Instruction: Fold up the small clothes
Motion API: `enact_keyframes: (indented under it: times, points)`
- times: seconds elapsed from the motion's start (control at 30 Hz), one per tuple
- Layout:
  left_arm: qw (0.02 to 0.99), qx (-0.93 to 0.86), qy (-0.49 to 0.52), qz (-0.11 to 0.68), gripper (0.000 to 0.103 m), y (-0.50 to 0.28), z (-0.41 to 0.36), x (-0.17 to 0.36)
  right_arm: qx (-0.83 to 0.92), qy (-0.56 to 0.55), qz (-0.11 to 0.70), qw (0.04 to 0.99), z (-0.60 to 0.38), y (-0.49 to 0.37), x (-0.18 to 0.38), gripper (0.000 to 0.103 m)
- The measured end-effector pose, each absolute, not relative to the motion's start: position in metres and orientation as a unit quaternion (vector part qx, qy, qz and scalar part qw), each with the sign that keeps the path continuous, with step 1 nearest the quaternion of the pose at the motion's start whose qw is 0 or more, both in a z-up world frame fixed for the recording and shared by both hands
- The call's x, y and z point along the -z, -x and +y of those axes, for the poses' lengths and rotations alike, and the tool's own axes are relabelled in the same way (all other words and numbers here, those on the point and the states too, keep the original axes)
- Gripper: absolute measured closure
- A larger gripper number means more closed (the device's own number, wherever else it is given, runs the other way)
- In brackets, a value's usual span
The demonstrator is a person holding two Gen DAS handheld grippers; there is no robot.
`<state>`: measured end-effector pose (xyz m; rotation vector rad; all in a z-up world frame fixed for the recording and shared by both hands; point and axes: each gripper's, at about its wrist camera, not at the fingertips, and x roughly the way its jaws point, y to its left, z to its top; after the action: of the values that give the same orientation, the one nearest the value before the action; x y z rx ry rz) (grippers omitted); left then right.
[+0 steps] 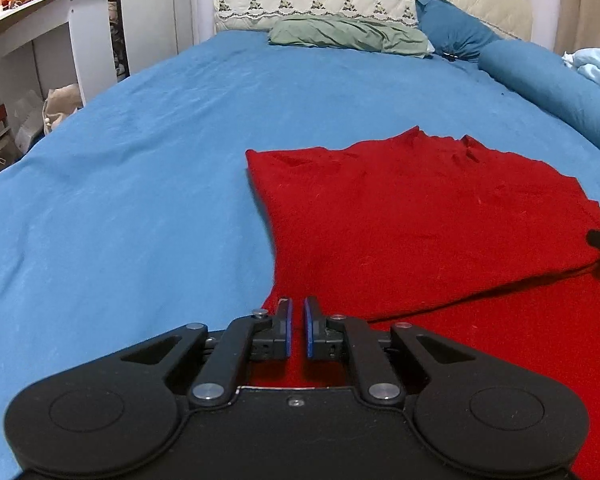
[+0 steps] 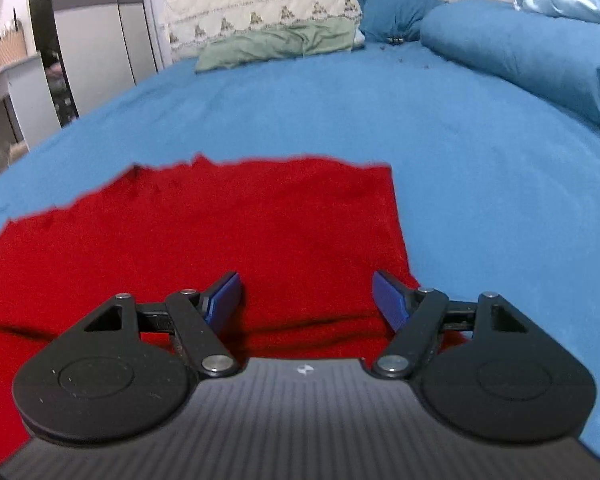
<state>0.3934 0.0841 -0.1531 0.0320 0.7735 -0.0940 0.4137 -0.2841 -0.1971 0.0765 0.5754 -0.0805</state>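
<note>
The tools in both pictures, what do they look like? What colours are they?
Both are black. The left tool has two thin fingers with blue pads, flat link bars with silver rivets, and round black discs at each side. The right tool has the same black links, blue pads, plus a ribbed grey body with a small white mark. No cables or sleeves show.

text: none legible | labels: none | brands: none | numbers: 0 readable

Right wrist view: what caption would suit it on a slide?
Open right hand-held gripper poised over the near edge of a red garment spread on a blue bedsheet.
</note>
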Motion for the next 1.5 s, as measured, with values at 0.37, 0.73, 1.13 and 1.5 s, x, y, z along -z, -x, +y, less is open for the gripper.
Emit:
enact_keyframes:
  times: [0.37, 0.73, 1.13, 1.5]
  points:
    - [0.936, 0.033, -0.012, 0.350, 0.059, -0.355, 0.081, 0.088, 0.026, -0.050, 0.249, 0.967, -0.280, -0.363, 0.121, 0.014]
    - [0.945, 0.040, 0.015, 0.323, 0.000, -0.252, 0.079, -0.043, -0.015, -0.023, 0.266, 0.964, -0.290, -0.216, 0.001, 0.000]
    - [0.899, 0.004, 0.088, 0.429, 0.003, -0.166, 0.073, 0.010, -0.017, -0.047, 0.369, 0.928, -0.318, -0.098, 0.061, 0.000]
    - [0.833, -0.001, 0.106, 0.543, 0.048, -0.147, 0.081, 0.124, 0.004, -0.056, 0.424, 0.904, -0.323, -0.069, 0.147, 0.015]
